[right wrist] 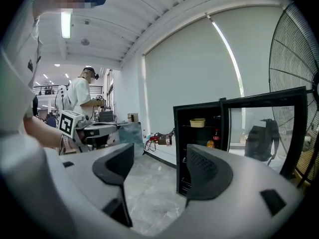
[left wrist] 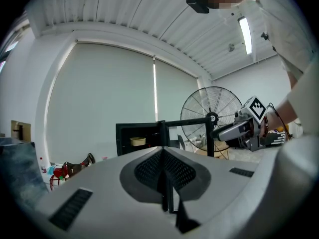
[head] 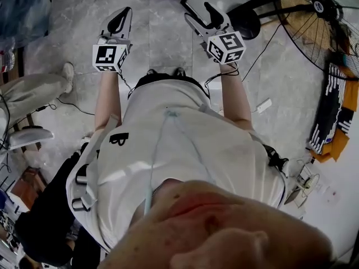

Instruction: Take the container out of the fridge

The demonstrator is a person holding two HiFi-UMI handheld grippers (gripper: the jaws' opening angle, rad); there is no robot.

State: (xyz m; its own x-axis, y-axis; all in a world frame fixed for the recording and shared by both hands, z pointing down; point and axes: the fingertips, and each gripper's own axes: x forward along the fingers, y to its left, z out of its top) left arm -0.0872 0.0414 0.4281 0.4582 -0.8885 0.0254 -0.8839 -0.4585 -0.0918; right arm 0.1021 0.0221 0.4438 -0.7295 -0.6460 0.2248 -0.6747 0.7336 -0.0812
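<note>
One yellow container [right wrist: 197,122] sits on the top shelf inside the open black fridge [right wrist: 177,153]. A red bottle [right wrist: 216,135] stands on the shelf below it. Both grippers are held out in front of the person, well away from the fridge. The left gripper [left wrist: 164,153] has its jaws together and empty. The right gripper [right wrist: 159,166] has its jaws wide apart with nothing between them.

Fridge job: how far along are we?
Done: fridge door stands open. In hand: nothing; right hand-held gripper is open and empty, left hand-held gripper shut, both short of the fridge. To do: reach the yellow container on the top shelf, grip it, lift it out.
</note>
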